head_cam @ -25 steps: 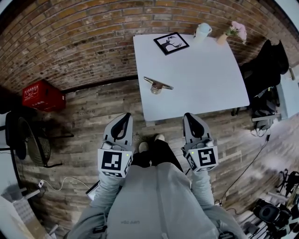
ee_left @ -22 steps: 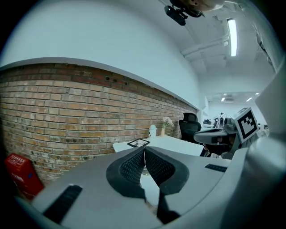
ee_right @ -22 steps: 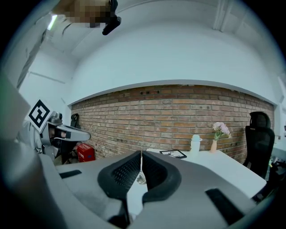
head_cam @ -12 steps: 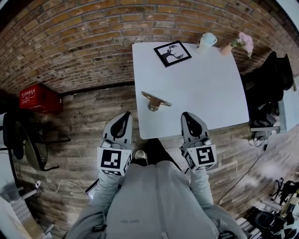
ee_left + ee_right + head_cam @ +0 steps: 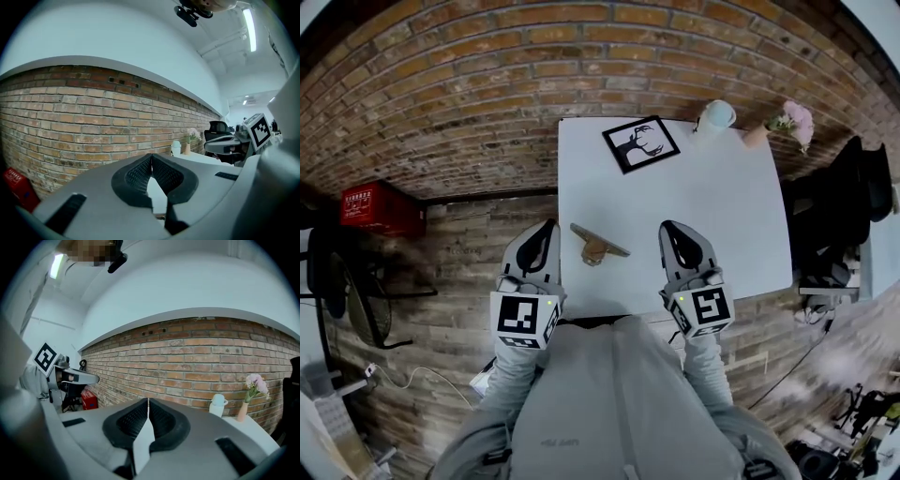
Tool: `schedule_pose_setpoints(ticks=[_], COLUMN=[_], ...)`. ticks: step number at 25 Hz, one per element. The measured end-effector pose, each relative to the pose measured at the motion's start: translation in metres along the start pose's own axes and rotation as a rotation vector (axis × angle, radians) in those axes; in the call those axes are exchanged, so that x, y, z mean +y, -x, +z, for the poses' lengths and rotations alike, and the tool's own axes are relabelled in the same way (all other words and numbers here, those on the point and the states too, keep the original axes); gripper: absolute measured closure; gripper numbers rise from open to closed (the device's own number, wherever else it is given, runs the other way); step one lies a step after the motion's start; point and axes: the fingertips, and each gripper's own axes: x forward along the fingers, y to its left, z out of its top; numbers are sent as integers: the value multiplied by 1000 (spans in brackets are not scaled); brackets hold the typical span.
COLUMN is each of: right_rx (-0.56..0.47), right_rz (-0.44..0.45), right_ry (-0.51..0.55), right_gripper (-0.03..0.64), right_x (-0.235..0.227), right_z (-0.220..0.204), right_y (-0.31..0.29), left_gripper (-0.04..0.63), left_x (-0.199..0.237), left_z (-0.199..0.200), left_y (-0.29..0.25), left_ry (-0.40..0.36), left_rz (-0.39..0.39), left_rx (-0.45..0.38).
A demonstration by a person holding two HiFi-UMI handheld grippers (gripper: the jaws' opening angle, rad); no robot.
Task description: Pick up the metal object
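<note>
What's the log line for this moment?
left gripper: shut, empty | right gripper: shut, empty | metal object: on white table, between the grippers, not yet held

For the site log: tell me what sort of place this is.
Probably an office or studio corner: a white table against a brick wall, strip lights on the ceiling, and a black office chair beyond.

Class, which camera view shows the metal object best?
The head view: the metal object lies whole on the white table, near its front edge. Neither gripper view shows it recognisably; each looks over the tabletop.
</note>
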Motion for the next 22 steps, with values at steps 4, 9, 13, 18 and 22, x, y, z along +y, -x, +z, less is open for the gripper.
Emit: schedule_pose_setpoints(ticks=[4, 9, 13, 18, 22], right_rx=[-2, 12, 9, 7, 16], right_rz=[30, 44, 56, 40, 23], right_ry=[3, -3, 5, -1, -19], right_gripper=[592, 592, 592, 591, 592], right_x=[-12, -13, -5, 2, 4], right_z=[1, -4, 0, 1, -2], right_y=[-11, -18, -24, -31, -32], left_gripper=[568, 568, 568, 568, 568], left_x=[3, 5, 6, 9, 9], left_z=[2, -2, -2, -4, -13], left_y=[-12, -16, -18, -22, -24], left_ry=[3, 10, 9, 7, 8], left_rz=[33, 39, 20, -9, -27], left_rx=[7, 22, 25, 30, 53])
